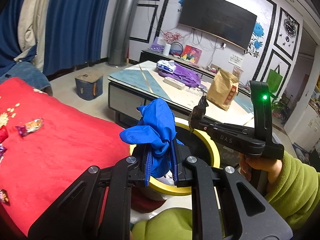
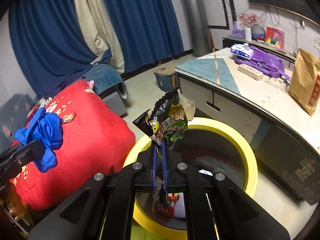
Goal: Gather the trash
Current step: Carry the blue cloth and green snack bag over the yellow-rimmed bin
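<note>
My left gripper (image 1: 160, 158) is shut on a crumpled blue glove (image 1: 155, 124), held over the near rim of the yellow-rimmed trash bin (image 1: 212, 146). My right gripper (image 2: 159, 160) is shut on a black and green snack wrapper (image 2: 168, 122), held above the bin (image 2: 248, 146), which holds other trash. In the left wrist view the right gripper (image 1: 197, 121) comes in from the right with the wrapper (image 1: 200, 110). In the right wrist view the left gripper (image 2: 30, 150) with the glove (image 2: 44, 136) is at the left.
A red blanket (image 1: 66, 150) at the left carries several candy wrappers (image 1: 32, 126). A low coffee table (image 2: 240, 92) behind the bin holds a brown paper bag (image 2: 306, 84), a purple bag (image 2: 264, 62) and a power strip. A blue stool (image 1: 89, 85) stands on the floor.
</note>
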A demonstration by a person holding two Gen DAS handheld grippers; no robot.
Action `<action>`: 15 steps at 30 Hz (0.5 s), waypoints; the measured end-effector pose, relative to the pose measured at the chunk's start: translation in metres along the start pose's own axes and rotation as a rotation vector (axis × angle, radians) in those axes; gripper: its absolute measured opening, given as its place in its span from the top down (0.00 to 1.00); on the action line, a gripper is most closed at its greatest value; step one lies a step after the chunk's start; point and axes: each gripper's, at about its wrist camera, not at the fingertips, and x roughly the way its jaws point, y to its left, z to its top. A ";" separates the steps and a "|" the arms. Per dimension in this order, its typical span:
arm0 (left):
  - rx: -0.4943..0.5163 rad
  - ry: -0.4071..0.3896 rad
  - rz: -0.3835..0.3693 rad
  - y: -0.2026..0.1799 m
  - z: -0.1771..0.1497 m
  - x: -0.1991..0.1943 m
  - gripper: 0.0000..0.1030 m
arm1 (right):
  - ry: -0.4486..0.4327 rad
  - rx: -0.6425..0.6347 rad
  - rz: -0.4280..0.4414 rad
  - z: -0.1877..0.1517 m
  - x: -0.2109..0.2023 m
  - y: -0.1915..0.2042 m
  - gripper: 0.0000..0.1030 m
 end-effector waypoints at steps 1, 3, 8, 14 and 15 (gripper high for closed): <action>0.001 0.008 -0.005 -0.001 0.000 0.004 0.90 | 0.007 0.009 0.000 -0.001 0.000 -0.004 0.95; 0.001 0.022 -0.013 -0.002 -0.001 0.011 0.90 | 0.021 0.025 -0.005 -0.003 0.002 -0.009 0.95; 0.006 0.054 -0.031 -0.009 -0.002 0.028 0.90 | 0.047 0.059 -0.017 -0.007 0.004 -0.020 0.95; 0.033 0.081 -0.042 -0.018 0.002 0.043 0.89 | 0.065 0.090 -0.021 -0.011 0.006 -0.030 0.94; 0.036 0.085 -0.044 -0.017 0.002 0.045 0.89 | 0.070 0.097 -0.020 -0.011 0.007 -0.031 0.94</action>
